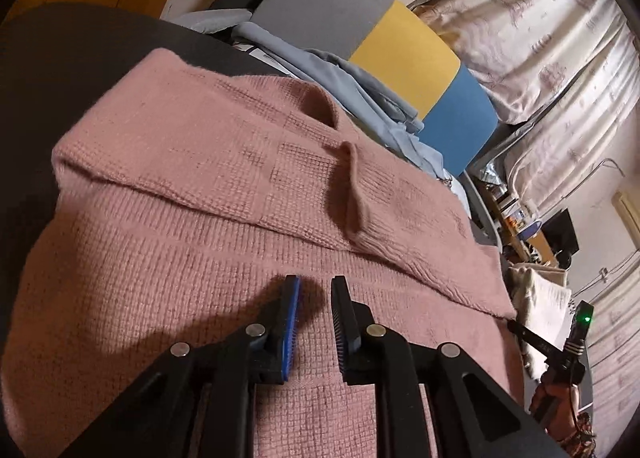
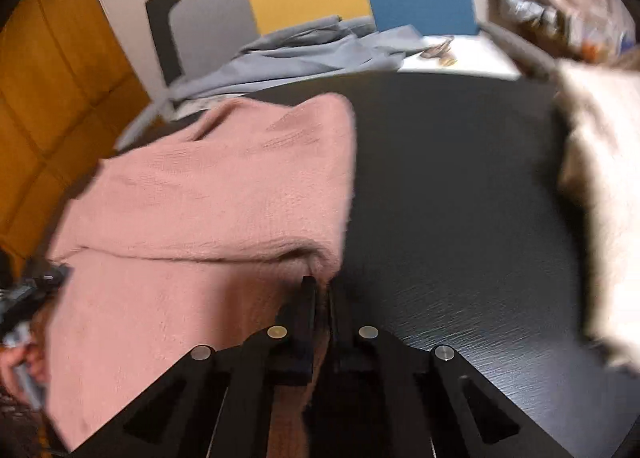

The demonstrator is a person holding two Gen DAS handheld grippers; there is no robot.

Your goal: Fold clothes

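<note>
Pinching the near edge of the pink knit sweater (image 2: 208, 193) in our right gripper (image 2: 322, 290), jaws nearly together on the fabric, we ready a fold; our left gripper (image 1: 316, 290) hovers narrowly parted above it, empty, grey garments (image 1: 352, 73) heaped beyond.

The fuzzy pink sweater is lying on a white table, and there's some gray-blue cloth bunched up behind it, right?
Not quite: the table is black, not white, as the right wrist view shows. The pink sweater does lie on it, with the gray-blue cloth bunched behind.
</note>
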